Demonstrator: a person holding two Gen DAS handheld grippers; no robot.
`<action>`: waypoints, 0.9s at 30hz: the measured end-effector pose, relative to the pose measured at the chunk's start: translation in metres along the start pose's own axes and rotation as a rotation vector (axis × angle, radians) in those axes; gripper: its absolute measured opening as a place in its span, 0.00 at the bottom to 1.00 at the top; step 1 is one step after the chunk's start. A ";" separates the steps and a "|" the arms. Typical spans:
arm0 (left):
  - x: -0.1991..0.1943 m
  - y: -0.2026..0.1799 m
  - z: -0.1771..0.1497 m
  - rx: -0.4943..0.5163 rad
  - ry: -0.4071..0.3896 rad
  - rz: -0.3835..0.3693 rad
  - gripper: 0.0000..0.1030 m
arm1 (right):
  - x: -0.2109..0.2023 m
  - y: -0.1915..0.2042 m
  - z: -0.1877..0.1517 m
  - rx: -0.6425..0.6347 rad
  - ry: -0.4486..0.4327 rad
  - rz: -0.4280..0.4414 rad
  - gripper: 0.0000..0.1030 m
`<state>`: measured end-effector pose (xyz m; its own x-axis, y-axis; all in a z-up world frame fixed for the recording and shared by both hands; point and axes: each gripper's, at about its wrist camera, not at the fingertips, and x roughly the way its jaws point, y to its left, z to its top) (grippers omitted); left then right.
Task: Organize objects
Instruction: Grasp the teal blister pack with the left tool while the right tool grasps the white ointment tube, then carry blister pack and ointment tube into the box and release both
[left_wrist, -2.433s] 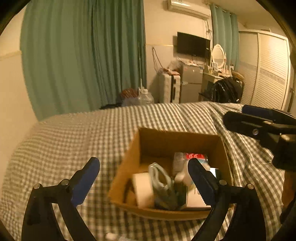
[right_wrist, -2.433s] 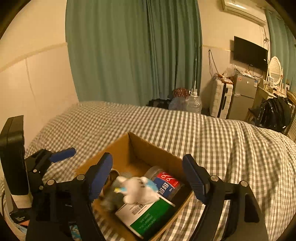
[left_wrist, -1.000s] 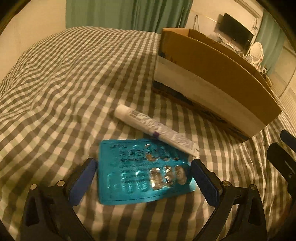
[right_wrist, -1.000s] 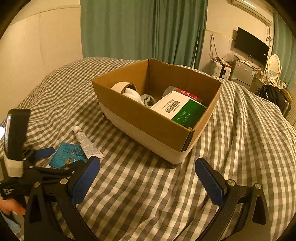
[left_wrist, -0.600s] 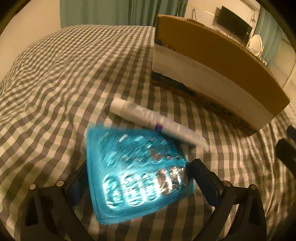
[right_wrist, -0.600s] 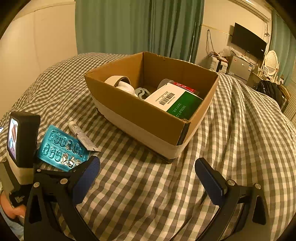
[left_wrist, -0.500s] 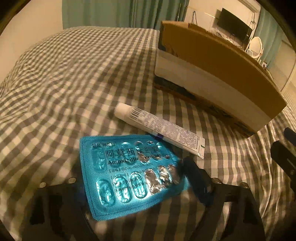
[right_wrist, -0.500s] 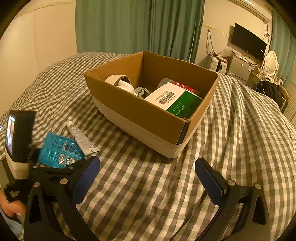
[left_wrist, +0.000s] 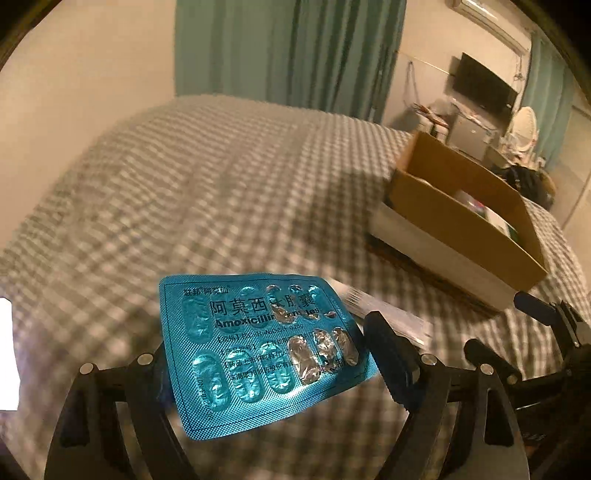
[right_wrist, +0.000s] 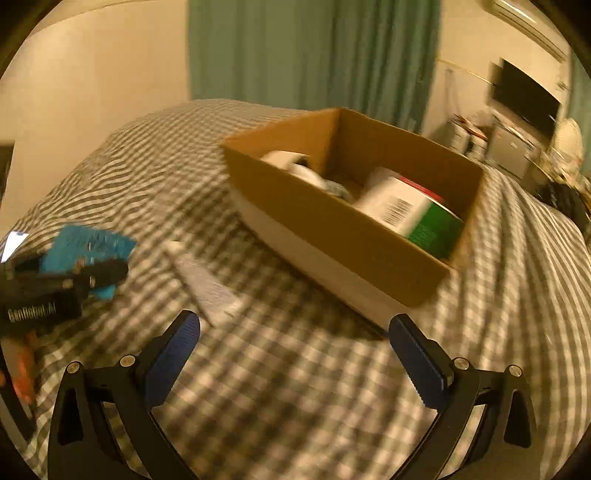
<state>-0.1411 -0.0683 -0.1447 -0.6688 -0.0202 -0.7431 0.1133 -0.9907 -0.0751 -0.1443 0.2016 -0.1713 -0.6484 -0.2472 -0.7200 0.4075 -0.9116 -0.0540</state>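
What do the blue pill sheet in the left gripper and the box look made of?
Pill sheet: likely embossed foil, glossy teal, with torn silver pockets. Box: matte brown cardboard, with a pale band, maybe tape, round its base. Left gripper clamps the sheet.

Cardboard box (right_wrist: 332, 218) on bed (right_wrist: 295, 387), tube (right_wrist: 207, 280) left of it, blister pack (left_wrist: 258, 343) beyond tube

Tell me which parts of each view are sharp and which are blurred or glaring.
Left wrist view: the blister pack in the left tool is sharp, its foil glinting; the checked bedspread and cardboard box are motion-smeared. Right wrist view: nearly everything is smeared, the box and tube included; only the right tool looks crisp. Both are dim, amber-lit and fisheye-bent.
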 end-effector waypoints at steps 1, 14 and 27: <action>-0.001 0.005 0.002 0.004 -0.005 0.018 0.84 | 0.005 0.008 0.004 -0.028 0.001 0.018 1.00; 0.007 0.040 -0.003 -0.048 0.028 0.028 0.84 | 0.103 0.063 0.030 -0.125 0.121 0.186 0.81; -0.017 0.022 0.000 -0.017 0.006 -0.007 0.84 | 0.056 0.058 0.027 -0.139 0.028 0.146 0.24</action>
<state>-0.1271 -0.0896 -0.1342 -0.6653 -0.0126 -0.7465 0.1213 -0.9884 -0.0914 -0.1749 0.1258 -0.1961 -0.5585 -0.3627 -0.7460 0.5820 -0.8122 -0.0408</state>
